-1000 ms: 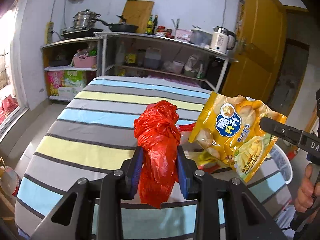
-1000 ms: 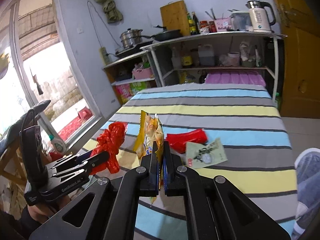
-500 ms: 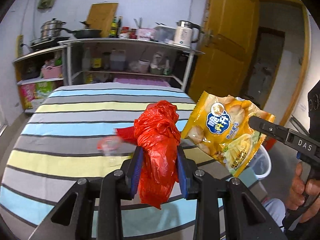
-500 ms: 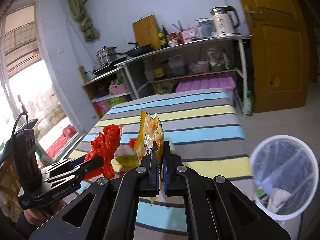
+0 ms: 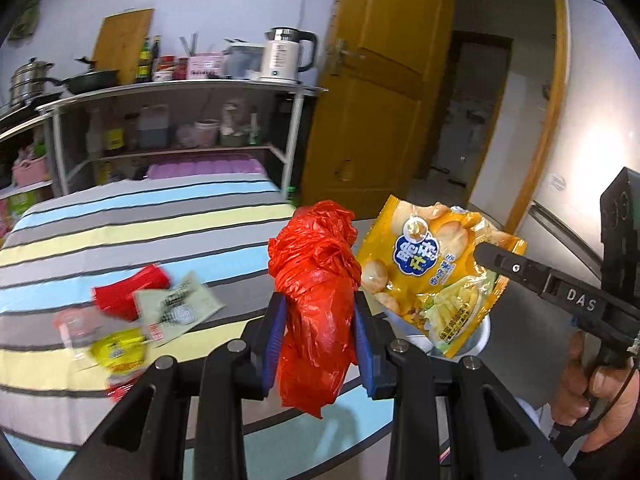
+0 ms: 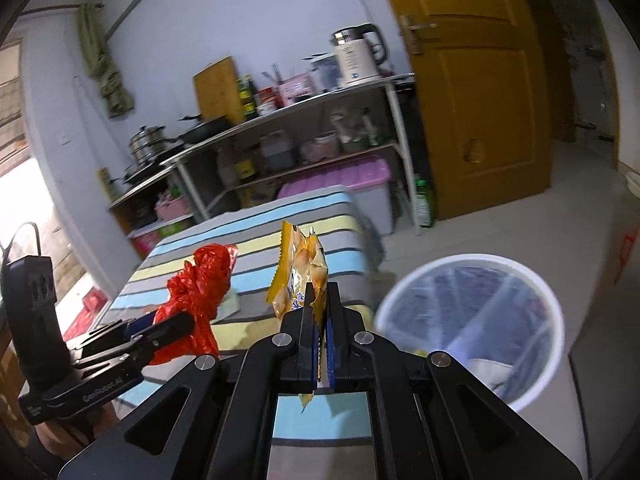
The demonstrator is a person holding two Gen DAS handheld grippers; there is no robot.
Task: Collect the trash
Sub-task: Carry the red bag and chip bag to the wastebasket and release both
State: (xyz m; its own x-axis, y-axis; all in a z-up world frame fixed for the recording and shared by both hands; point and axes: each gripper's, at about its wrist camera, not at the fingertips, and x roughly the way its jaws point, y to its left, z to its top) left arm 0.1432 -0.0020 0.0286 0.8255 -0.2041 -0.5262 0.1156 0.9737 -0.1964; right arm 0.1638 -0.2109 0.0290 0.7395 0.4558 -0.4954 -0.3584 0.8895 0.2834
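Left tool (image 5: 320, 336), blue pads clamped on a crumpled red plastic bag (image 5: 316, 296); right tool (image 6: 319, 344), jaws closed flat on the lower edge of a yellow printed snack packet (image 6: 300, 276), which stands upright above them. Over the last second both tools have swung from facing the striped bench (image 5: 120, 224) toward the door side of the room, so that the white round waste bin with a clear liner (image 6: 472, 320), absent from the right wrist view a second ago, now lies just beside and below the right tool. In the left wrist view only a sliver of the bin shows, behind the packet. Both loads are thus judged to be in transit and near release over the bin. Left on the bench: a red wrapper (image 5: 130, 290), a pale printed sachet (image 5: 178, 308), a yellow sachet (image 5: 118, 350) and a small clear piece too blurred to identify, so further collection remains.
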